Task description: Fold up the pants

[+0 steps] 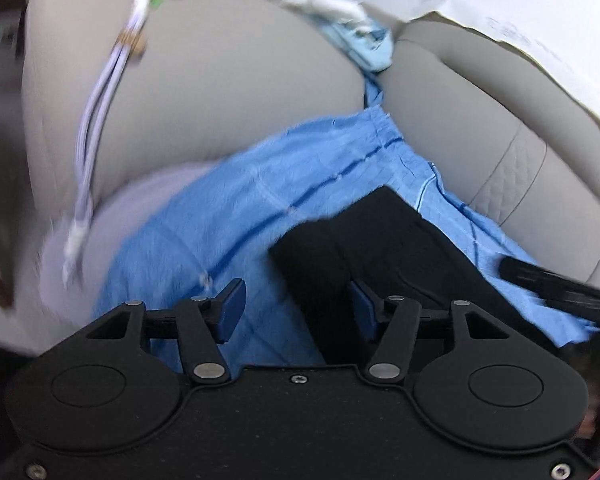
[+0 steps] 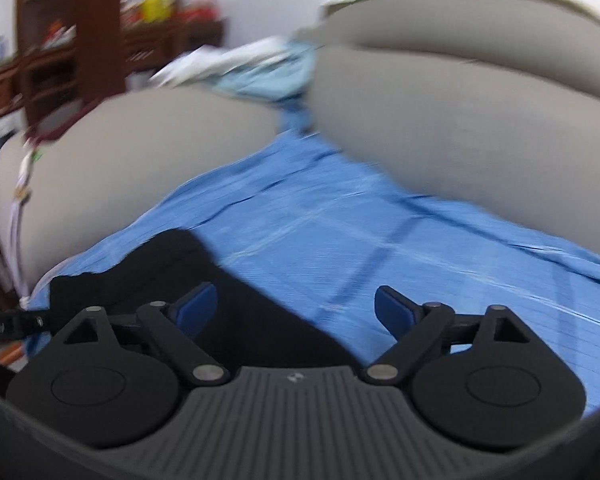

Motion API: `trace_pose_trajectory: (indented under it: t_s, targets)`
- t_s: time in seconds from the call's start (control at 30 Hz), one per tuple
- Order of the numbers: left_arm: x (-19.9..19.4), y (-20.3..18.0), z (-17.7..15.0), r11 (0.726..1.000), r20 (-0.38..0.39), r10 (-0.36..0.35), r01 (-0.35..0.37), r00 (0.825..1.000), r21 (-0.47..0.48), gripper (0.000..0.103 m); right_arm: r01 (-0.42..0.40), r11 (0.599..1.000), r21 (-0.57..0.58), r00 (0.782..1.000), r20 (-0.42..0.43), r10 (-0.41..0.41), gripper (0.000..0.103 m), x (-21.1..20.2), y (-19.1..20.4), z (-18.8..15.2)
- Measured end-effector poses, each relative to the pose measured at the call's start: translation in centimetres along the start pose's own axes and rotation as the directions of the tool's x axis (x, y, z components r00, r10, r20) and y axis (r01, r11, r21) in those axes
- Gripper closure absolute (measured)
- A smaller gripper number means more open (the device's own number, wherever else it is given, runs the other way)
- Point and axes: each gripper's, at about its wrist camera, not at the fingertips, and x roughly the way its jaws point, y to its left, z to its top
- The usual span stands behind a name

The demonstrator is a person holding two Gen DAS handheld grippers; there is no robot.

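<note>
The black pants (image 1: 380,248) lie as a long folded strip on a blue sheet (image 1: 220,220) spread over a grey sofa. In the left wrist view my left gripper (image 1: 296,312) hangs over the near end of the strip. Its blue pads (image 1: 230,310) stand apart and do not press on the cloth. In the right wrist view the black pants (image 2: 228,272) fill the lower left on the blue sheet (image 2: 380,240). My right gripper (image 2: 296,308) is wide open over their right edge, with nothing gripped between its pads (image 2: 392,308).
Grey sofa cushions (image 1: 220,80) rise behind the sheet. A white cable (image 1: 100,112) drapes over the left cushion. A crumpled pale blue and white cloth (image 1: 364,40) sits in the gap between cushions. A black ribbed bar (image 1: 560,288) enters from the right. Wooden shelving (image 2: 92,40) stands far left.
</note>
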Motion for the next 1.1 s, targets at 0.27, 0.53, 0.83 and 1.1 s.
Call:
trace_pose_trajectory:
  t_s: [0.27, 0.53, 0.83, 1.1]
  targets:
    - [2.7, 1.3, 1.0, 0.99, -0.022, -0.089, 0.086, 0.996, -0.11, 0.043, -0.102, 0.994, -0.038, 0.991, -0.093, 0.098, 0.007, 8.0, 3.6, 1.4]
    - [2.6, -0.1, 0.7, 0.995, -0.007, -0.094, 0.094, 0.996, -0.014, 0.043, -0.152, 0.987, -0.053, 0.988, -0.035, 0.151, 0.08, 8.2, 5.0, 1.2]
    - [4.2, 1.6, 1.5, 0.968, -0.011, -0.194, 0.189, 0.981, -0.162, 0.038, -0.126, 0.989, -0.073, 0.992, -0.041, 0.123, 0.031, 8.6, 4.6, 1.6]
    - [3.7, 1.2, 0.7, 0.984, 0.051, -0.139, 0.143, 0.989, -0.11, 0.078, -0.289, 0.957, 0.029, 0.95, -0.11, 0.291, 0.058, 9.7, 3.5, 1.1]
